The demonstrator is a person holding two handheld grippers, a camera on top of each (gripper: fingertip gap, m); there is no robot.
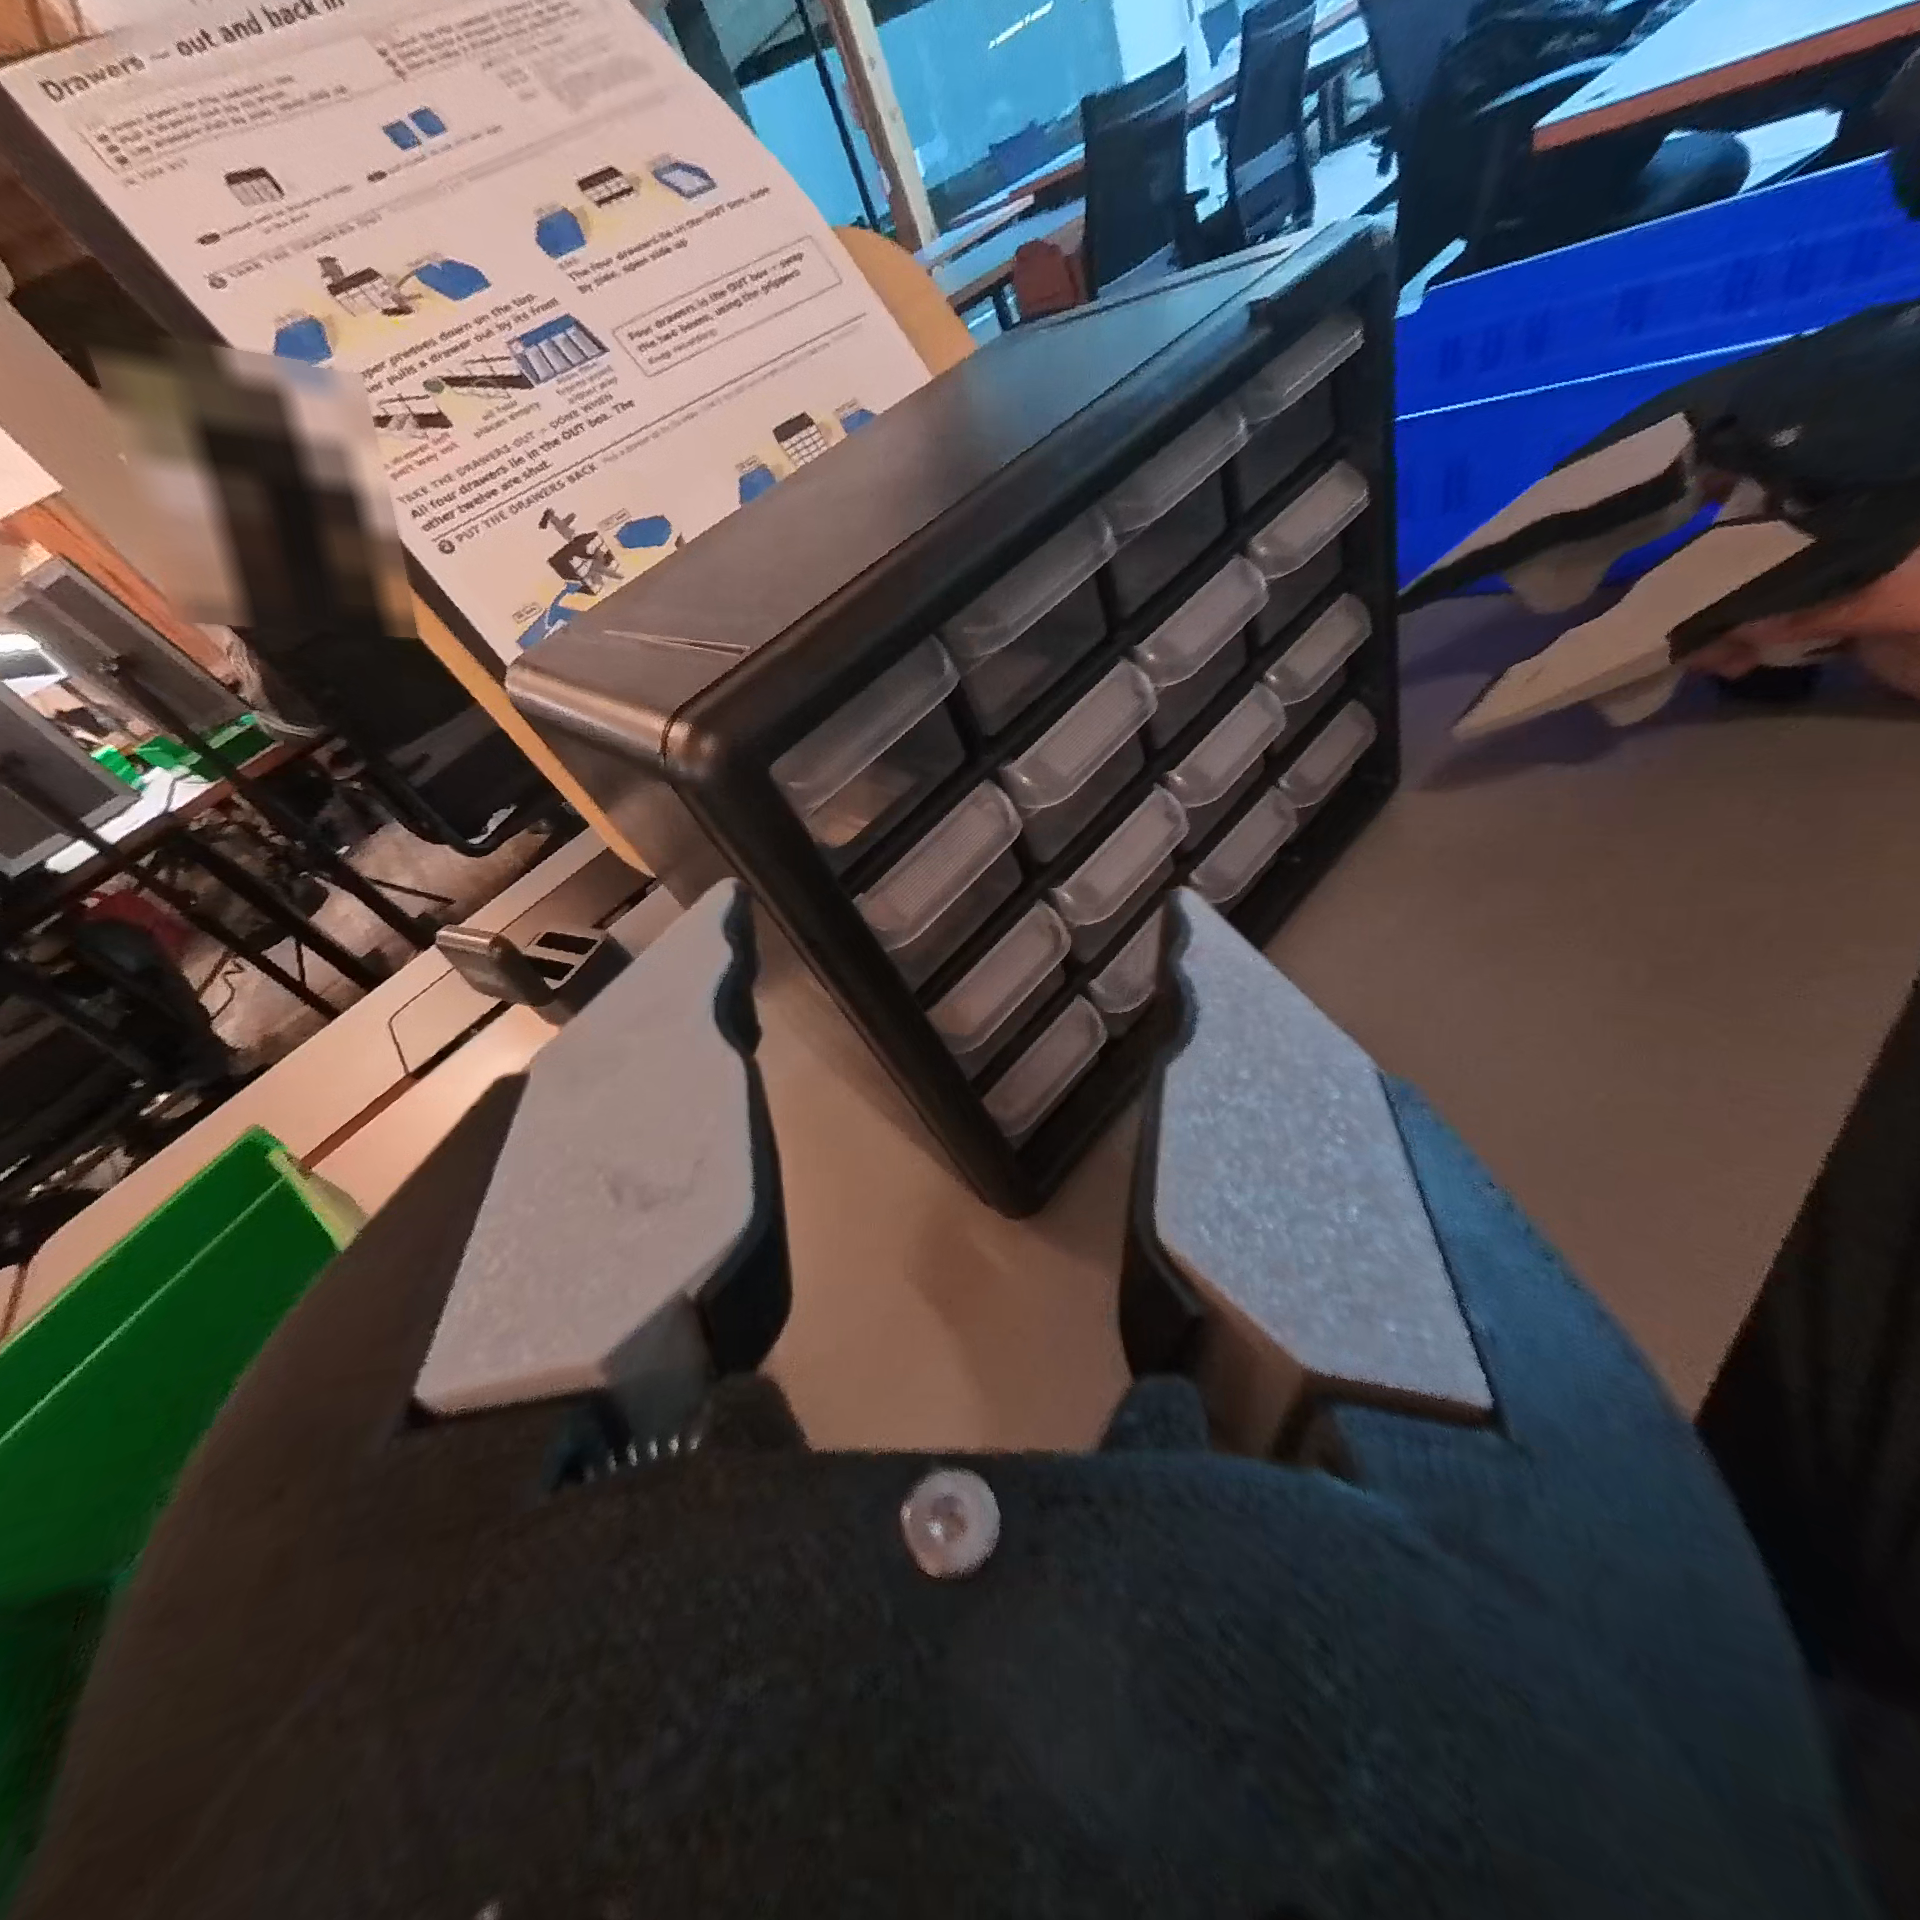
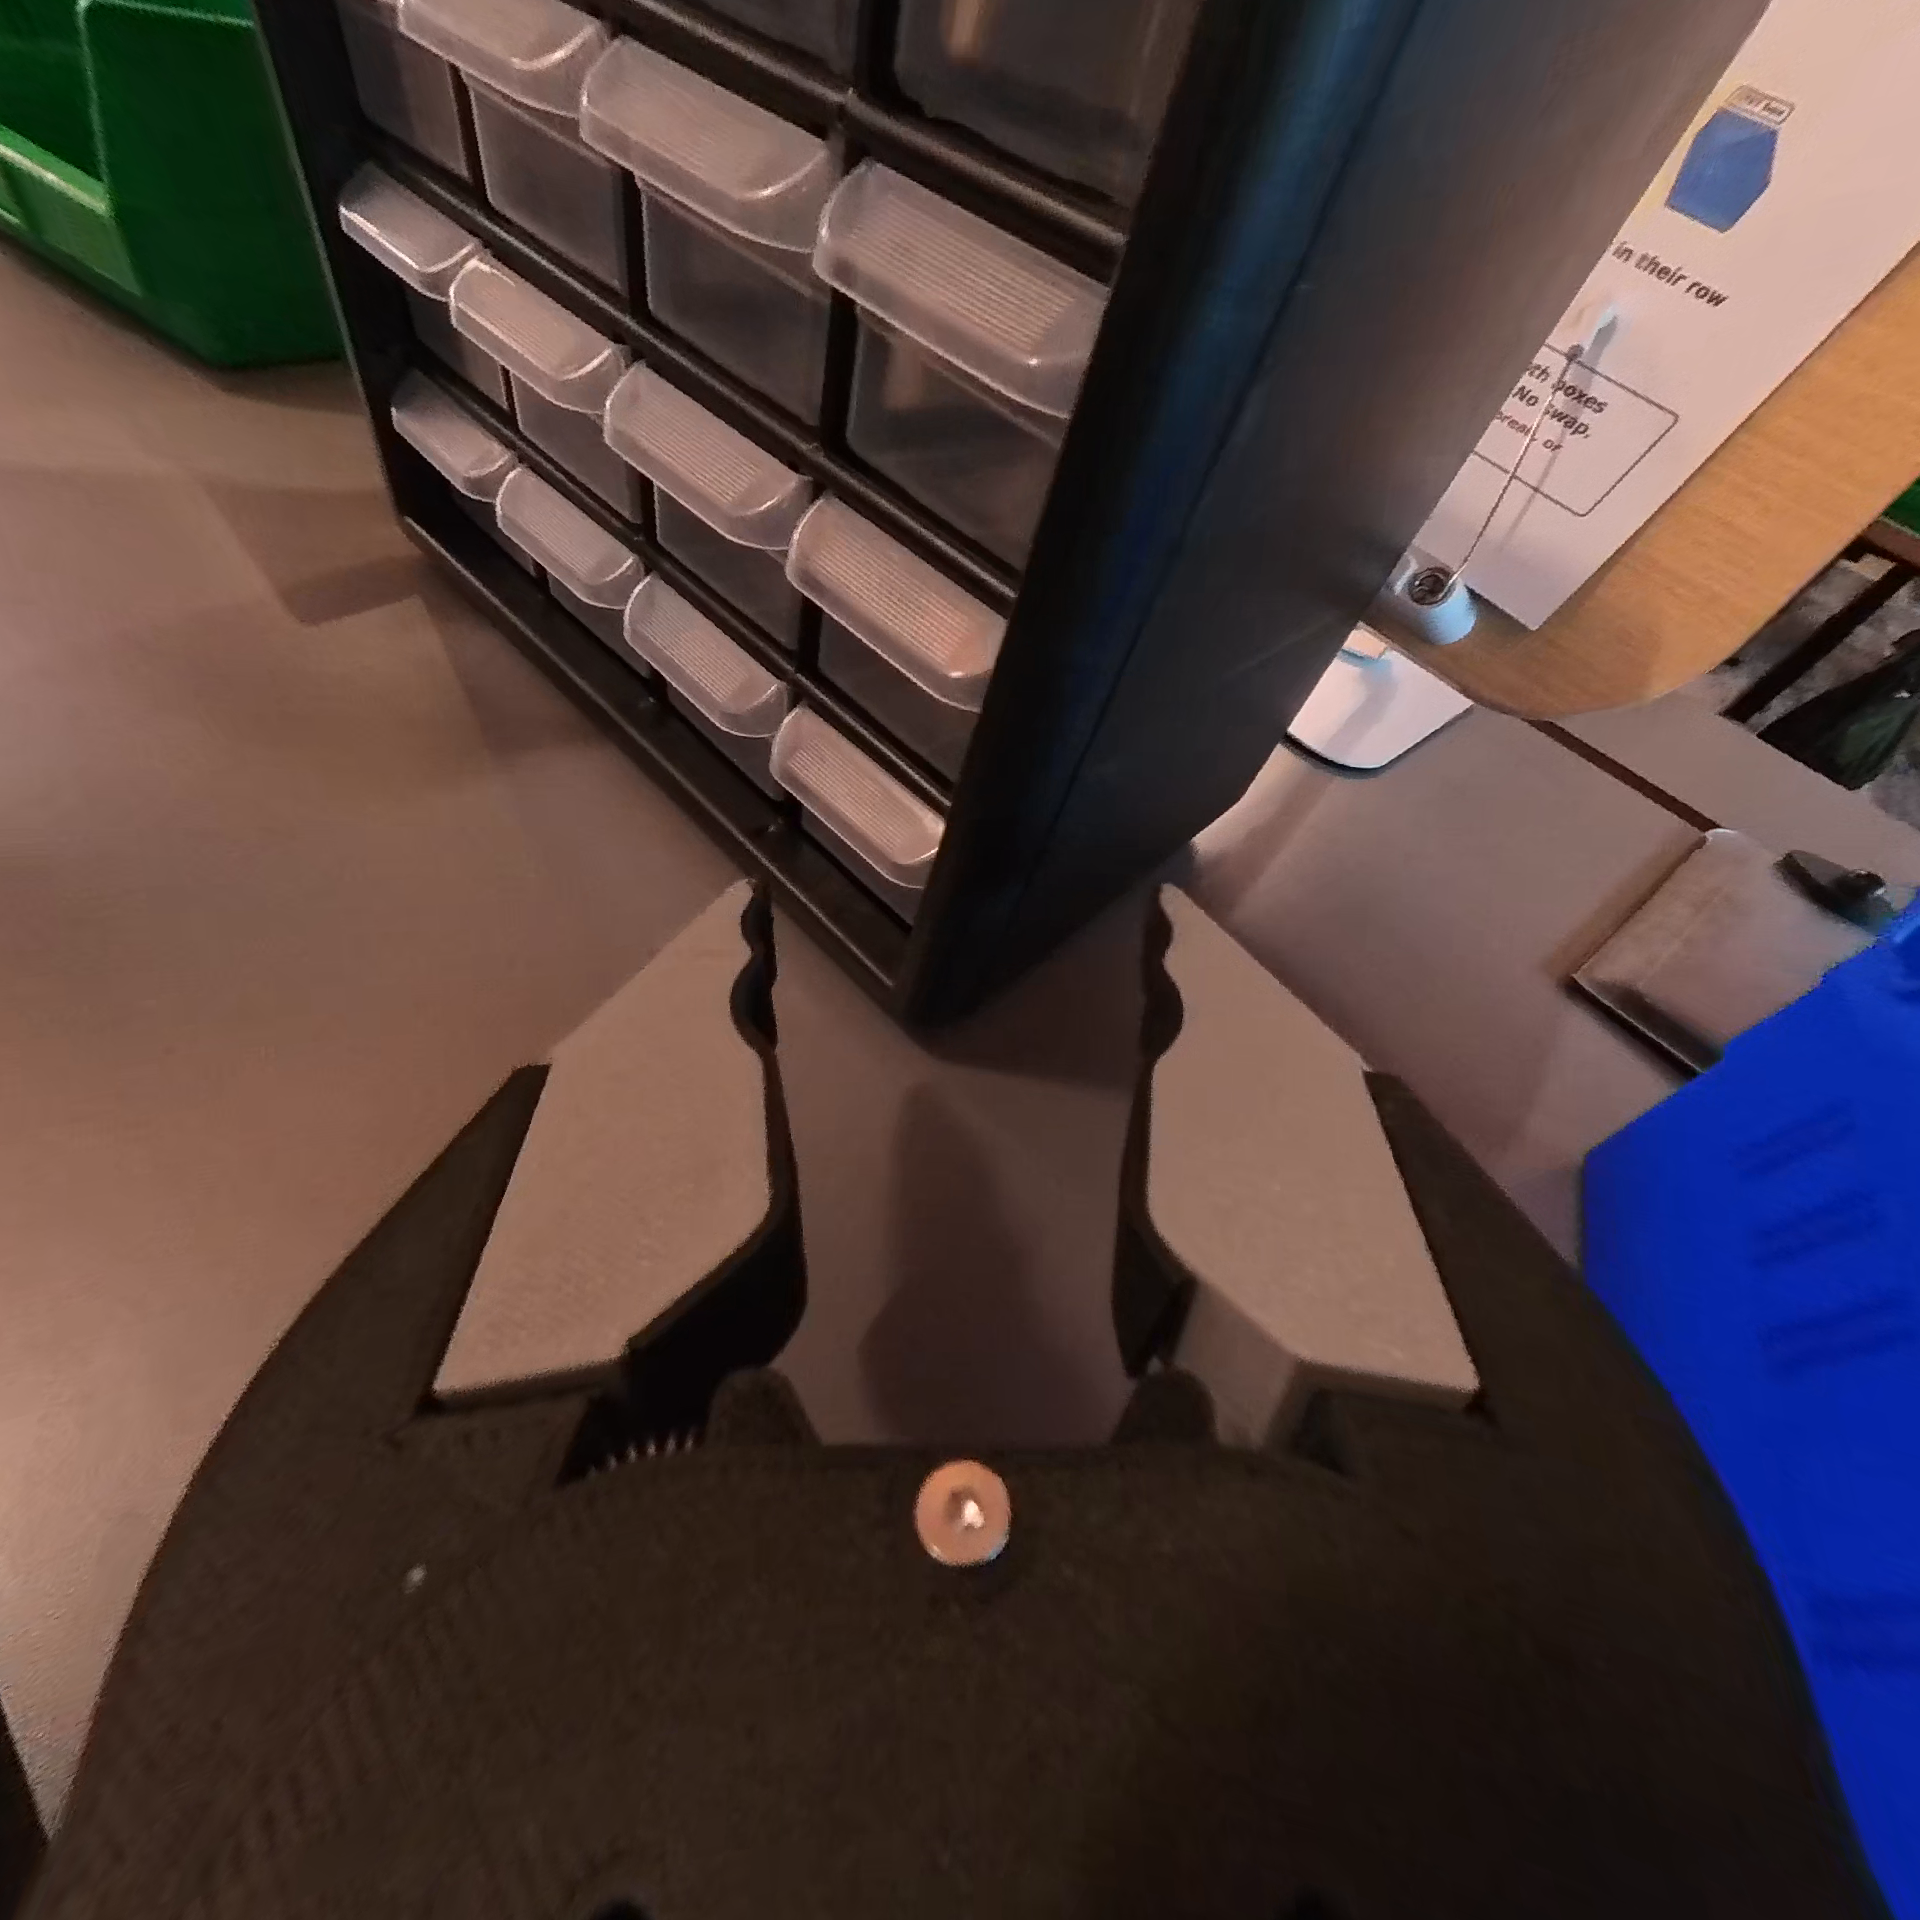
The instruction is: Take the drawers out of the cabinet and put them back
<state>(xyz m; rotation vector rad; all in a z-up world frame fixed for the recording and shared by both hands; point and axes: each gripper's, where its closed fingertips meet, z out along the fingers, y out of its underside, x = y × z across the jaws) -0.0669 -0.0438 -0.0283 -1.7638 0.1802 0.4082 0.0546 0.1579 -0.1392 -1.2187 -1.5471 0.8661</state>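
Note:
A black cabinet [image 1: 914,499] with several small clear drawers [image 1: 1081,748] stands on the grey table; all drawers I see sit in their slots. My left gripper [image 1: 961,935] is open and empty, close in front of the cabinet's lower left corner. My right gripper [image 2: 956,925] is open and empty, close to the lower right corner of the cabinet [image 2: 1226,436], whose drawers [image 2: 904,613] show to the left. The right gripper also shows far right in the left wrist view [image 1: 1558,582], beside the cabinet.
A green box [image 1: 135,1351] stands left of the cabinet, also in the right wrist view [image 2: 135,177]. A blue box [image 1: 1621,374] stands to the right, near in the right wrist view [image 2: 1766,1299]. An instruction sheet [image 1: 499,260] on a board stands behind.

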